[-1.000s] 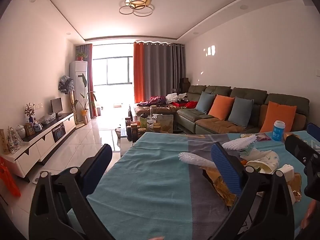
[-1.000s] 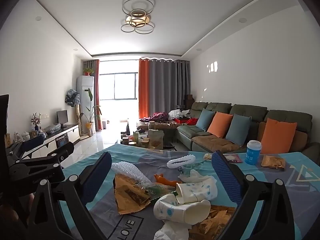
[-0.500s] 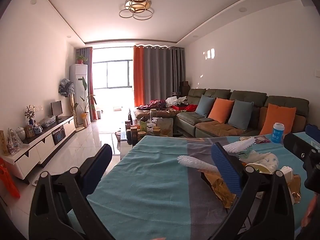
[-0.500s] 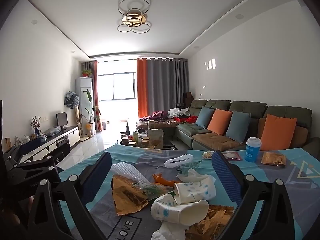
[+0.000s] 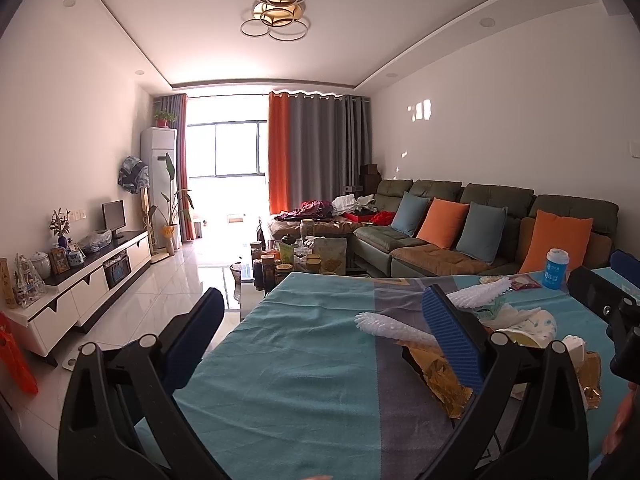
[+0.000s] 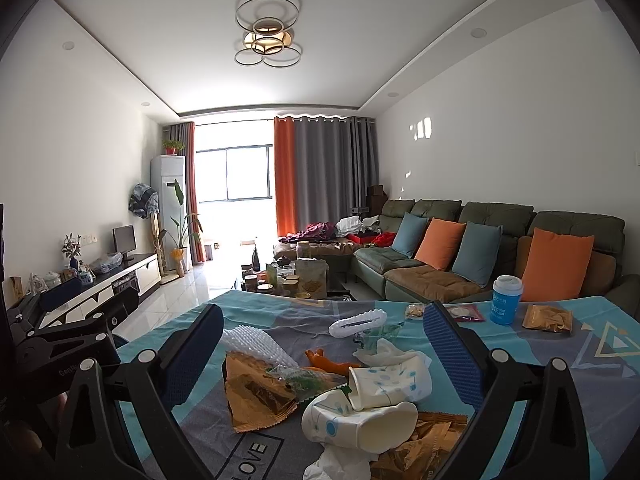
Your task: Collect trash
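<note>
Both my left gripper and right gripper are spread wide, empty. The crushed paper cup looks light and flimsy; I'd pinch its rim.

- You see two crushed paper cups lying on their sides in the middle of the pile, white with blue dots, one touching the other.
- A gold wrapper, torn open, lies flat just left of them.
- Two white foam nets lie behind, well apart.
- A crumpled tissue lies at the near edge.
- A blue cup stands upright at far right.
</note>
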The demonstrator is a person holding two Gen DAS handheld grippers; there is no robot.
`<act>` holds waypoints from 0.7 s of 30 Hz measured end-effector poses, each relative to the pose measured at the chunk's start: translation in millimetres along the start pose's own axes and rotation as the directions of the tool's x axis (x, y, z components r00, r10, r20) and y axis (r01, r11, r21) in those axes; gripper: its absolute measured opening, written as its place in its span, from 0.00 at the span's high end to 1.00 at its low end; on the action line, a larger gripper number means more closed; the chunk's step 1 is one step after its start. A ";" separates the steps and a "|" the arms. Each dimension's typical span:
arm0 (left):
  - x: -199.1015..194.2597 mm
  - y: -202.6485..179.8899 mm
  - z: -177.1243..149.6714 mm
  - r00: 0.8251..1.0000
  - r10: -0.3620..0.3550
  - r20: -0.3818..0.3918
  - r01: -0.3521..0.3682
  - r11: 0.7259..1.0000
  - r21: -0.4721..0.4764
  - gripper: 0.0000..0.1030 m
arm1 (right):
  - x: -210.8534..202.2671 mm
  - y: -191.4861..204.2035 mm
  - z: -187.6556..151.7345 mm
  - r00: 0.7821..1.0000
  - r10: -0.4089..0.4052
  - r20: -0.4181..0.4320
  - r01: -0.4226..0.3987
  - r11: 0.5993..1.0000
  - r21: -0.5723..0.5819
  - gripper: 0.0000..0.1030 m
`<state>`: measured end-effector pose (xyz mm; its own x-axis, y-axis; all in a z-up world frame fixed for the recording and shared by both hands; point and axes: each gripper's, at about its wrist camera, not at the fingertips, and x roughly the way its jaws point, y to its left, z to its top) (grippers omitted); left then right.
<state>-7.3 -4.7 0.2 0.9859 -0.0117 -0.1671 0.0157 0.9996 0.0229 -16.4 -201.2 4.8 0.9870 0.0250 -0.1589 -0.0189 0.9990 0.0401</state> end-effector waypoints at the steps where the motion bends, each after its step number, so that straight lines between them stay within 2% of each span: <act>1: -0.6 0.1 0.0 1.000 0.000 0.000 0.000 1.000 0.000 0.05 | 0.2 0.1 0.0 1.000 0.000 0.000 0.000 1.000 0.000 0.06; 21: 0.1 0.2 -1.6 1.000 0.006 0.002 -0.006 1.000 -0.007 0.05 | 0.7 0.8 0.1 1.000 0.000 -0.002 0.000 1.000 0.001 0.06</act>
<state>-7.5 -4.5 -1.4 0.9863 -0.0060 -0.1651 0.0090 0.9998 0.0173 -15.8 -200.4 4.8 0.9866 0.0248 -0.1613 -0.0184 0.9990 0.0409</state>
